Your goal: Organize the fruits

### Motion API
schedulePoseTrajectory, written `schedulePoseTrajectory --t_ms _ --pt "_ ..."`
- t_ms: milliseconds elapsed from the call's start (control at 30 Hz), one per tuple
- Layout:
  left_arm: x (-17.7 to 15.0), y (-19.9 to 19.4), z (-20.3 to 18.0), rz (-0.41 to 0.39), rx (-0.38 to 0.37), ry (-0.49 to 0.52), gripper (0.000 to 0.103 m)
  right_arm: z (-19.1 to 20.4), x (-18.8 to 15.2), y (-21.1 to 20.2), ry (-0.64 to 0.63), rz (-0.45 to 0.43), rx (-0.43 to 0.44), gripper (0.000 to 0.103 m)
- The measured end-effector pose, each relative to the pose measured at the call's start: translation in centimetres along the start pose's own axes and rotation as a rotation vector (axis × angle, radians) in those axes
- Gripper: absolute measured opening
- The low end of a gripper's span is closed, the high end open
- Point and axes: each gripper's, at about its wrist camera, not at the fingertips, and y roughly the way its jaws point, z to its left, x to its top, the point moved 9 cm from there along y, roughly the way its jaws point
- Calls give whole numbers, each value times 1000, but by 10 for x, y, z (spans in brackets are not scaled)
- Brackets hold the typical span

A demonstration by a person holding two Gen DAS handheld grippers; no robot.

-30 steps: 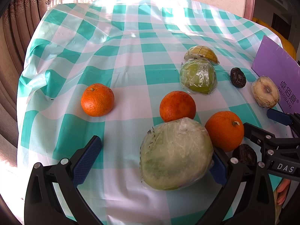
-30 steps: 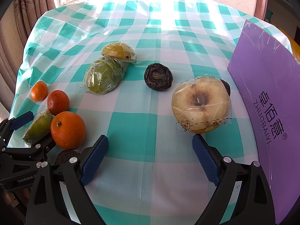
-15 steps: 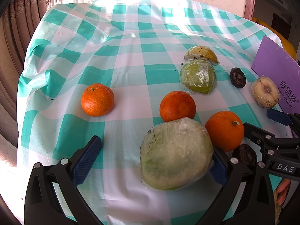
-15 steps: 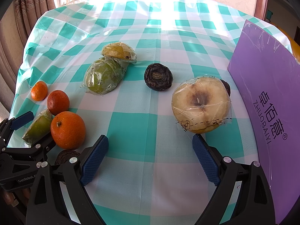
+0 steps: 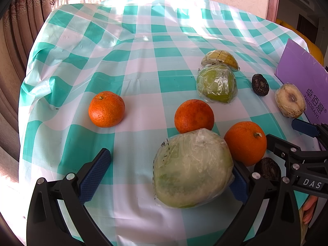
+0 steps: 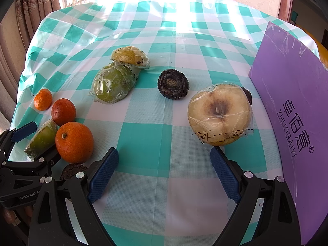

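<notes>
Sunny table with a green-checked cloth (image 6: 143, 139). Left gripper (image 5: 170, 174) is spread wide with a wrapped green half (image 5: 192, 170) low centre between its fingers, not squeezed. Right gripper (image 6: 164, 172) is released too, just short of the wrapped pale half (image 6: 220, 114) at right. Slippery film could let either half slide or bump the orange (image 5: 245, 142) rolling. Count: three oranges, four wrapped halves, at least three dark shrivelled fruits (image 6: 173, 84).

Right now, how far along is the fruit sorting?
Nothing looks sorted yet: oranges, wrapped fruit halves and dark fruits lie mixed across the tablecloth. In hand: nothing. The left hand-held gripper is open around the wrapped green half; the right hand-held gripper is open before the pale half. All grouping remains.
</notes>
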Motion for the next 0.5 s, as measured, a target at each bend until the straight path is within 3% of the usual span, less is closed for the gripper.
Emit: schedulePoseTrajectory --t_ms 500 --pt "0 0 0 0 0 0 102 1 -1 0 0 8 -2 88"
